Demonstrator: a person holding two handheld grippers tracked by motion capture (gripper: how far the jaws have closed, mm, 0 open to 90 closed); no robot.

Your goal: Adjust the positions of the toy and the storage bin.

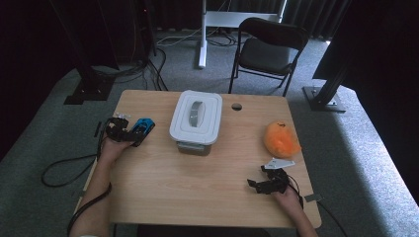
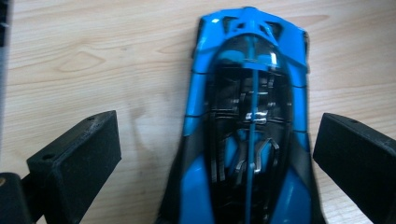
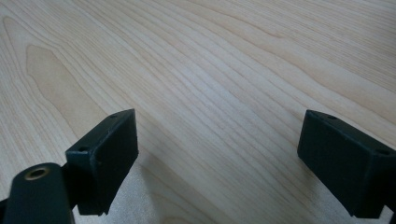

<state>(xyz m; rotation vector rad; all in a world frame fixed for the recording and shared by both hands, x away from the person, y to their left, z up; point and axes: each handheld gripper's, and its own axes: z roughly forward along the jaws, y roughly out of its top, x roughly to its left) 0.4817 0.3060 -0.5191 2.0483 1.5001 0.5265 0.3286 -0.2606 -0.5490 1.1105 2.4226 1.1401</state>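
A dark-curtained room with grey carpet surrounds a pale wooden table (image 1: 197, 177); a black folding chair (image 1: 267, 49) stands beyond its far edge, in the upper middle of the high view. In that view a white lidded plastic box with a grey handle (image 1: 196, 118) sits just above the centre of the frame, shut, and a soft orange round toy (image 1: 280, 139) lies to the right of centre, well apart from the box. At the left of the frame the left gripper (image 1: 132, 133) is stretched towards a small blue and black toy racing car (image 1: 144, 125), which lies on the table left of the box, near the table's left edge. At the lower right the right gripper (image 1: 255, 184) rests low over bare wood, probably parked there to keep out of the way while the other hand works.

In the left gripper view the car (image 2: 247, 126) runs lengthwise up the middle of the frame, between the two black jaws. The jaws stand apart on either side of it with wood visible in the gaps (the right one is closer to the bodywork), so nothing is pinched yet; straddling the car across its narrow width looks like the setup for a firm sideways grip.

In the right gripper view the right gripper (image 3: 219, 154) has its jaws spread wide over plain wood grain, holding nothing.
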